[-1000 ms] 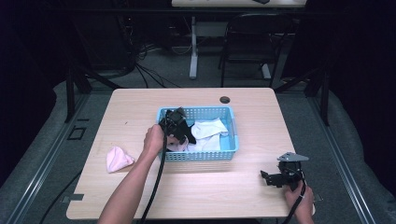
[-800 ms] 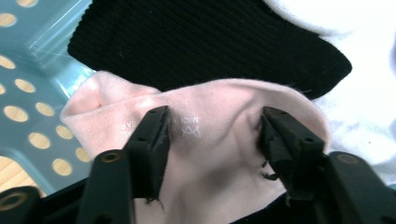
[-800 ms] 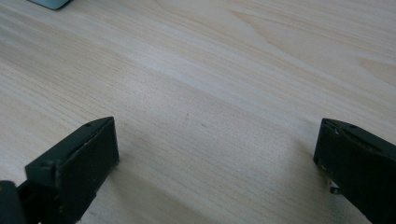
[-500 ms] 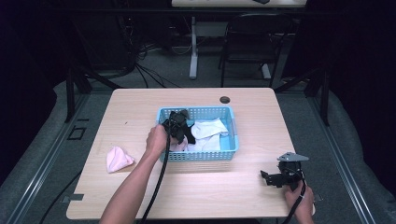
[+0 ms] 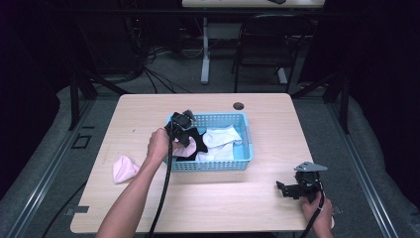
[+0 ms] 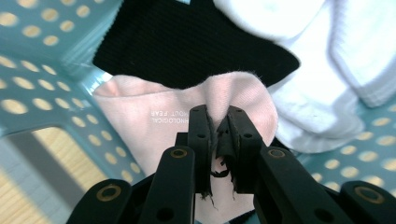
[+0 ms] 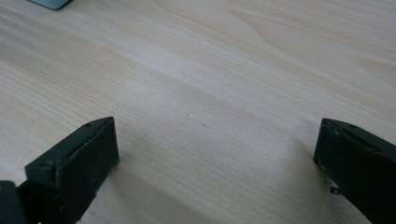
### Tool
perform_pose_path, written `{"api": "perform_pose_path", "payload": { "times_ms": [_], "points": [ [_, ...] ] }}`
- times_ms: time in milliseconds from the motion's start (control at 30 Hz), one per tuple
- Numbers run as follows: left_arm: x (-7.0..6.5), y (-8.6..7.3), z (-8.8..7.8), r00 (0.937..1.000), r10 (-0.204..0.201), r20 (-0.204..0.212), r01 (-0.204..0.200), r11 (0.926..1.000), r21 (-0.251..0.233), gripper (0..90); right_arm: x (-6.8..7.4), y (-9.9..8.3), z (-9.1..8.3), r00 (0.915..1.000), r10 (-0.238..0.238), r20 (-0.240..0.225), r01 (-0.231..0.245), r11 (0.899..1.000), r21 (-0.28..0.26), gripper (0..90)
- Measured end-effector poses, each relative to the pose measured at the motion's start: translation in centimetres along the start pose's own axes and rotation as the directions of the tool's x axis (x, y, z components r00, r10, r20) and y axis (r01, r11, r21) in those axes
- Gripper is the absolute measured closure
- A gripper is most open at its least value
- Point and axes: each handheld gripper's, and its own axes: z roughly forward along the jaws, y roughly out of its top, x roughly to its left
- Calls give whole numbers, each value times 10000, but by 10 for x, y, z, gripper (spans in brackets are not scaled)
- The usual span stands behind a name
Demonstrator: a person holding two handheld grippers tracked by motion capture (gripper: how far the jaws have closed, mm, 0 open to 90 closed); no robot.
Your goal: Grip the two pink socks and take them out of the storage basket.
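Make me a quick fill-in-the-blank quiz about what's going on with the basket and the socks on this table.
1. The left claw is shut on a ____ sock inside the basket.
2. The basket is coloured ____.
3. The right claw hovers over bare wood with its jaws ____.
4. A second pink sock lies on the table to the ____ of the basket in the high view.

Missing words: pink; blue; open; left

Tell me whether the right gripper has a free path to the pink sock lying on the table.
Probably not directly: the right gripper sits far right, and the basket and left forearm lie between it and the pink sock.
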Motion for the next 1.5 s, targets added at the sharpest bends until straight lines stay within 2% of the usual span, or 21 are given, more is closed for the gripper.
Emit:
{"api": "perform_pose_path", "payload": {
  "times_ms": [100,267,633,967,1500],
  "points": [
    [0,-1,-10,10000,70,-37,-71,9999,-140,825,0,0,0,10000,3,3,-3,10000,2,0],
    [1,-1,-32,9999,72,-81,-77,9978,-652,829,0,0,0,10000,-1,5,1,10000,3,0],
    [-4,4,-62,9997,236,-117,-250,9911,-1311,830,0,0,0,10000,-12,6,12,10000,-26,0],
    [-11,10,-87,9986,471,-258,-507,9849,-1658,830,0,0,0,10000,0,2,0,10000,-1,0],
    [-14,14,-125,9968,667,-436,-745,9740,-2138,830,0,0,0,10000,-1,13,1,10000,-8,0]
  ]
}}
